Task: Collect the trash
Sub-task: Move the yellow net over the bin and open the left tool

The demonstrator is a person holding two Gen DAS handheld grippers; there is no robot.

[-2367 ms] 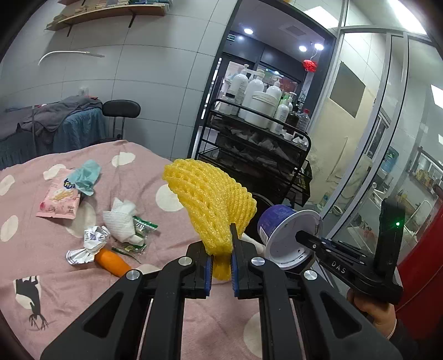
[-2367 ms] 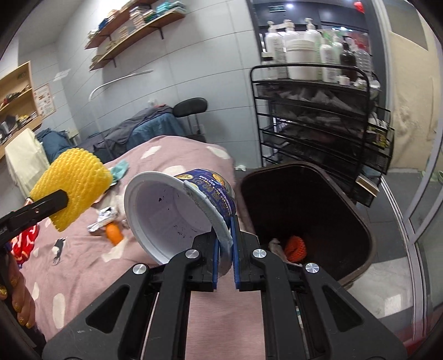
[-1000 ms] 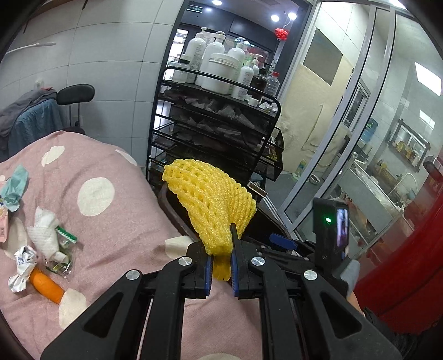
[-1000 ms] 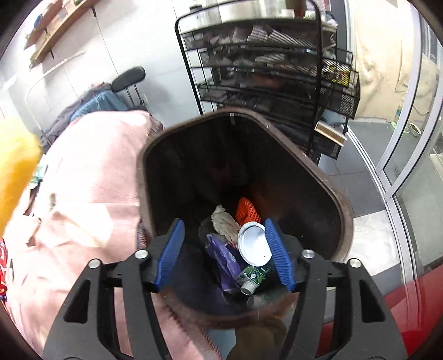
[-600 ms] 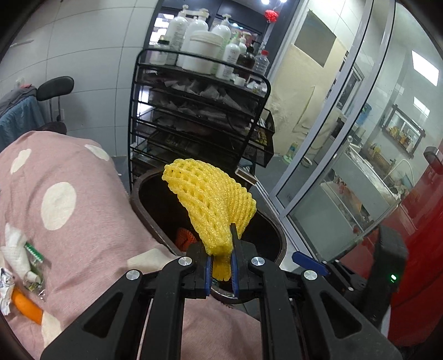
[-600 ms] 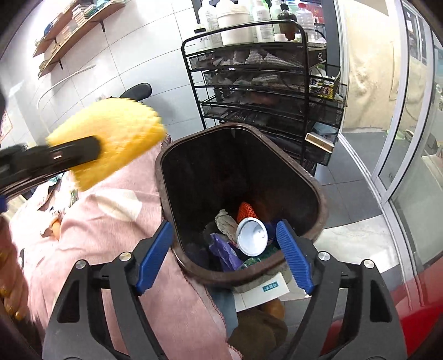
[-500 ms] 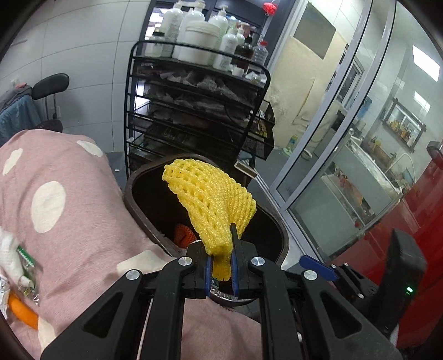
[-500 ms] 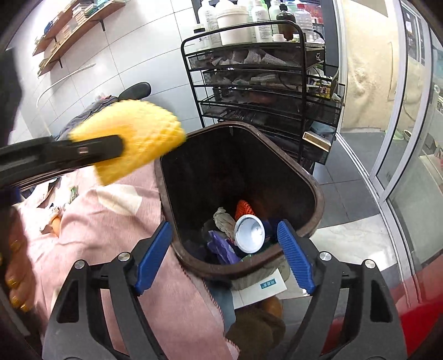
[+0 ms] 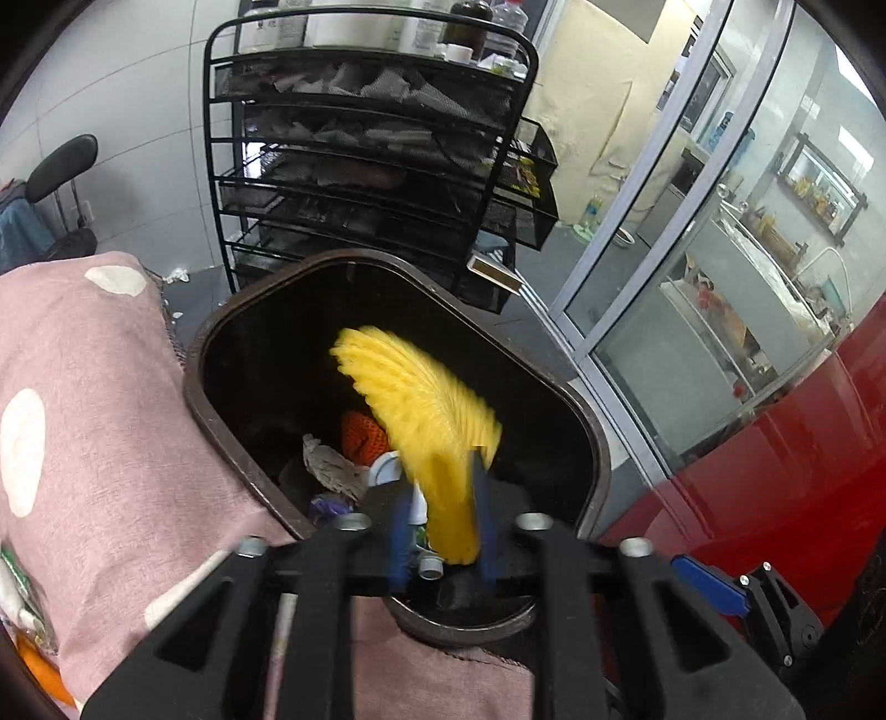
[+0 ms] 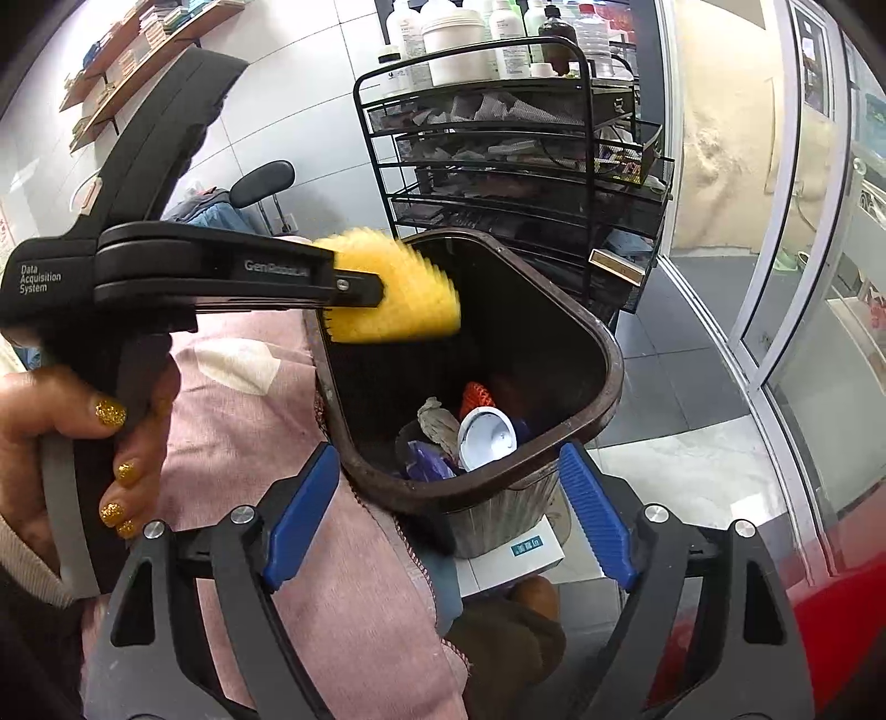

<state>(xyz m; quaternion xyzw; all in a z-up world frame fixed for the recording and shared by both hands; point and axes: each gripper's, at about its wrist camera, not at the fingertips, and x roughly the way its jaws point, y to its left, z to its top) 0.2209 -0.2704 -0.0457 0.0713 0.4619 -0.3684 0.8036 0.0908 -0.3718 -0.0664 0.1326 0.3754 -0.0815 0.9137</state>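
Up close in the right wrist view, the right gripper (image 10: 443, 509) stands wide with nothing between its blue pads (image 10: 302, 512), poised over the near rim of the brown trash bin (image 10: 606, 354). To its left a hand (image 10: 66, 443) with glittery gold nails squeezes the handle of the left gripper (image 9: 440, 526), and you can read "Data Acquisition System" on its body and "GenRobot" along the arm, the last letters too blurred to finish. Its jaws are opening right now, and the yellow foam net (image 9: 421, 399) sits between them, smeared with motion, directly above the bin's mouth; whether the pads touch it yet I cannot tell. Down inside the bin lie a white cup (image 10: 487, 435) mouth-up, an orange net (image 10: 479, 394), a grey rag (image 10: 437, 421) and a purple wrapper (image 10: 423, 462). Under the bin's near corner, a white box with a small teal label (image 10: 526, 545), print too small to read. Left of the bin spreads the pink spotted cloth (image 9: 99, 399). Beyond it, a black wire rack (image 10: 526, 160) carries white bottles (image 10: 454, 50) whose labels are illegible, and wall shelves (image 10: 127, 61) sit farthest back.
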